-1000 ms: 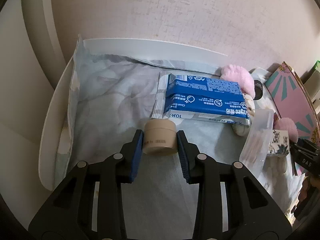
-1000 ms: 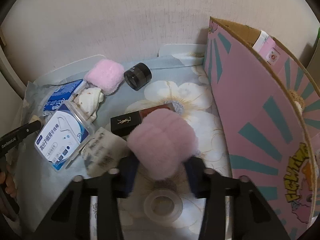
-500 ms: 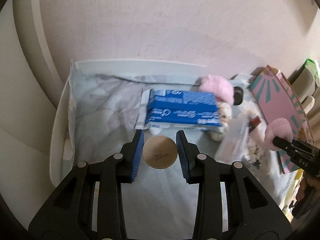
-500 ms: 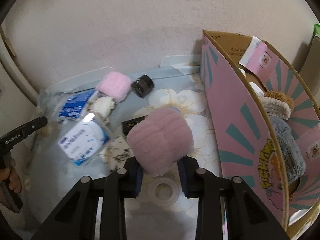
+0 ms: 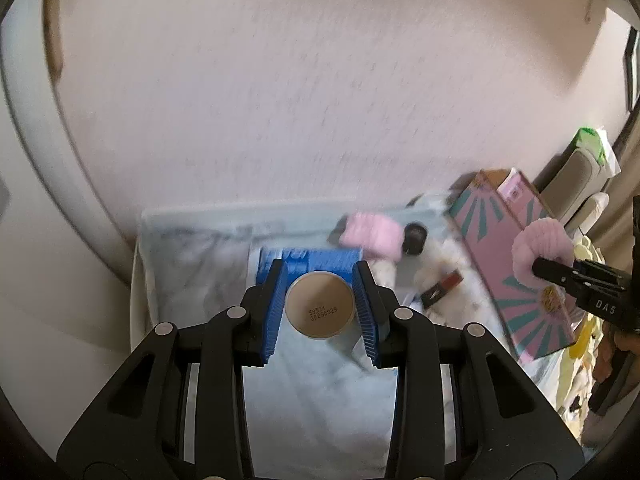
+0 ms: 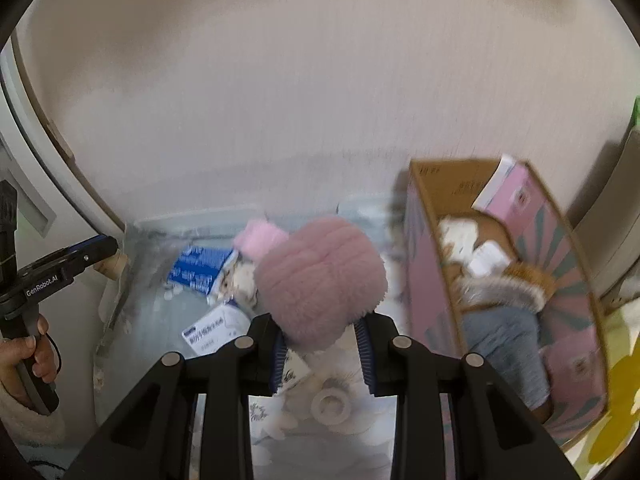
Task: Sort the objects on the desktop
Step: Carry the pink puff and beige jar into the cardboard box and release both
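Observation:
My left gripper (image 5: 319, 312) is shut on a small beige cream jar (image 5: 319, 311), held well above the table with its printed base toward the camera. My right gripper (image 6: 322, 340) is shut on a fluffy pink puff (image 6: 320, 282), lifted above the table to the left of the pink and teal cardboard box (image 6: 568, 280). The puff also shows in the left wrist view (image 5: 542, 250) in front of the box (image 5: 516, 272). On the table lie a blue wipes pack (image 5: 308, 266), a second pink puff (image 5: 372, 236) and a black jar (image 5: 416, 238).
The table carries a floral cloth (image 6: 160, 320). A floss pick box (image 6: 216, 326), a tape roll (image 6: 332, 402) and a black lipstick box (image 5: 440, 290) lie on it. The open box holds soft toys (image 6: 500, 292). A wall stands behind.
Both grippers have risen well above the table with their objects. The beige jar tilted so its base faces the camera. The right gripper with the puff moved up beside the open box.

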Demonstrator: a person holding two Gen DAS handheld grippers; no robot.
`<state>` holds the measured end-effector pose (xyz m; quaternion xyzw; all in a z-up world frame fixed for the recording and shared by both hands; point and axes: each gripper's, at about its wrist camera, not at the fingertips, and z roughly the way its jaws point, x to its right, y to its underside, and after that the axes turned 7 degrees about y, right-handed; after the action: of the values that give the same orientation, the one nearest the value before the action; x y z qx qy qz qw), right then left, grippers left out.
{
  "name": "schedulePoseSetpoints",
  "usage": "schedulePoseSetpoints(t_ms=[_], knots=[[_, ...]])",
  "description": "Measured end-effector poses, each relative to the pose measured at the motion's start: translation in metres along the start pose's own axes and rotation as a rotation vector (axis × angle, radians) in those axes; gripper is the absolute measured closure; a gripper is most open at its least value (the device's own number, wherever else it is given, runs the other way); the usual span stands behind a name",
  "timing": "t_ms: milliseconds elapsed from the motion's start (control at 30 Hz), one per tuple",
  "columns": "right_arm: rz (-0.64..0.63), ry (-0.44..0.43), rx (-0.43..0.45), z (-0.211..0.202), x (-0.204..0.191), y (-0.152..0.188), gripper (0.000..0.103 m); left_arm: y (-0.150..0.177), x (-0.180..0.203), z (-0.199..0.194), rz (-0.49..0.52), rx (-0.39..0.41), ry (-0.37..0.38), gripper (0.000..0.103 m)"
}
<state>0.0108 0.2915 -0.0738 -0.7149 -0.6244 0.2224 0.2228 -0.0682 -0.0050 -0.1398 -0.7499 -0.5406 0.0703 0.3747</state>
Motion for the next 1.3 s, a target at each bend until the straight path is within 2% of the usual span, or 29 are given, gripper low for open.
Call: schedulePoseSetpoints(t_ms=[333, 567, 867, 1067, 1300], knots=[[0.048, 0.041, 0.018, -0.021, 0.043, -0.022, 0.075, -0.052, 0.055, 0.011, 0.107, 0.034, 0.075, 0.073], [0.116, 0.087, -0.002, -0.031, 0.083, -0.015, 0.075, -0.079, 0.119, 0.048, 0.2, 0.0, 0.184, 0.073], [0.215, 0.121, -0.01, -0.035, 0.129, -0.001, 0.075, -0.085, 0.209, 0.114, 0.349, -0.075, 0.288, 0.073], [0.266, 0.125, -0.019, -0.018, 0.154, 0.008, 0.075, -0.079, 0.27, 0.167, 0.424, -0.151, 0.361, 0.073], [0.326, 0.094, -0.027, 0.006, 0.161, 0.011, 0.075, -0.066, 0.311, 0.209, 0.494, -0.22, 0.378, 0.073]])
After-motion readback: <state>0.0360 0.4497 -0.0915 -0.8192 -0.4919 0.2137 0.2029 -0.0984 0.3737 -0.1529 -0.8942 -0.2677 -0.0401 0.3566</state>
